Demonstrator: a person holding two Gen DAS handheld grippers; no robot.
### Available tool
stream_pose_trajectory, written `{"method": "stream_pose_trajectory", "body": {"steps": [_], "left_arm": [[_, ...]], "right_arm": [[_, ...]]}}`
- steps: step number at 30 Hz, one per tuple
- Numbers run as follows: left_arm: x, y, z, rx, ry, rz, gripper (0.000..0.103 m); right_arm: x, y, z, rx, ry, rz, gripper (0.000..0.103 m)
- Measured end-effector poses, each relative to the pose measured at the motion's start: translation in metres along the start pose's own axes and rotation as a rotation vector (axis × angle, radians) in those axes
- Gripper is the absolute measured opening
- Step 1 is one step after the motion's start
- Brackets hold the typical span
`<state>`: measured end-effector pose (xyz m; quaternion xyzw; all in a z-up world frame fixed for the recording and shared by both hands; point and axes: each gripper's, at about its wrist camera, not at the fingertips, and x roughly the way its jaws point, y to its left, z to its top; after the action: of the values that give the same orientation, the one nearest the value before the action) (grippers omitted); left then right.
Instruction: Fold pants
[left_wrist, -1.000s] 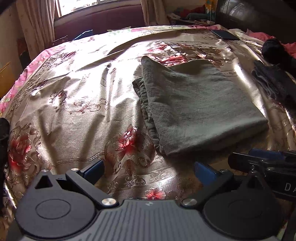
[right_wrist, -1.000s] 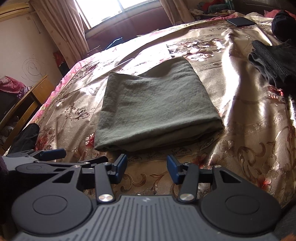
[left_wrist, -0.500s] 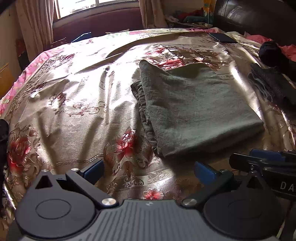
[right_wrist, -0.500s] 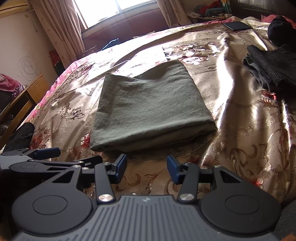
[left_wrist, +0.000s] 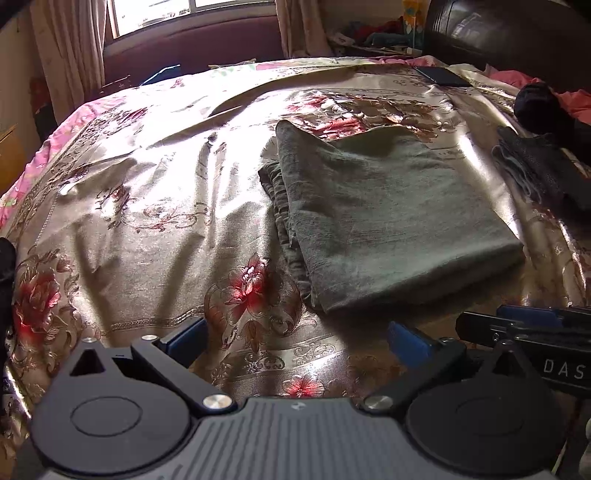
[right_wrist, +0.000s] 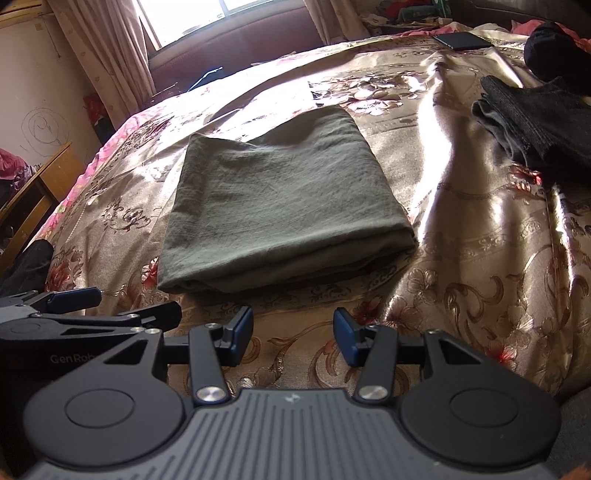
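Observation:
The olive-green pants (left_wrist: 391, 221) (right_wrist: 284, 206) lie folded into a flat rectangle on the floral bedspread, folded edge toward me. My left gripper (left_wrist: 295, 341) hovers open over bare bedspread, short of the pants' near left corner, nothing between its blue pads. My right gripper (right_wrist: 293, 334) is also open and empty, just in front of the pants' near edge. Each gripper shows in the other's view: the right one (left_wrist: 524, 325) at the left view's right edge, the left one (right_wrist: 74, 306) at the right view's left edge.
Folded dark garments (right_wrist: 535, 122) (left_wrist: 535, 173) lie to the right of the pants, a black bundle (right_wrist: 554, 48) beyond them. A dark phone (right_wrist: 463, 40) lies near the bed's far edge. A wooden table (right_wrist: 33, 192) stands left of the bed; curtains and a window are behind.
Both views have tilted slightly, so the pants sit a little lower in frame. Neither gripper has opened, shut or touched the pants.

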<state>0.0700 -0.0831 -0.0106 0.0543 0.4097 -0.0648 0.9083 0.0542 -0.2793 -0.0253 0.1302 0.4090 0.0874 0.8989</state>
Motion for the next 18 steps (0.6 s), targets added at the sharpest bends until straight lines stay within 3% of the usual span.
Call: {"method": "stream_pose_trajectory", "body": {"steps": [18], "left_arm": [[0.0019, 0.0006, -0.0007, -0.003, 0.009, -0.002, 0.103]], "right_arm": [[0.0013, -0.0002, -0.0010, 0.000, 0.003, 0.000, 0.049]]}}
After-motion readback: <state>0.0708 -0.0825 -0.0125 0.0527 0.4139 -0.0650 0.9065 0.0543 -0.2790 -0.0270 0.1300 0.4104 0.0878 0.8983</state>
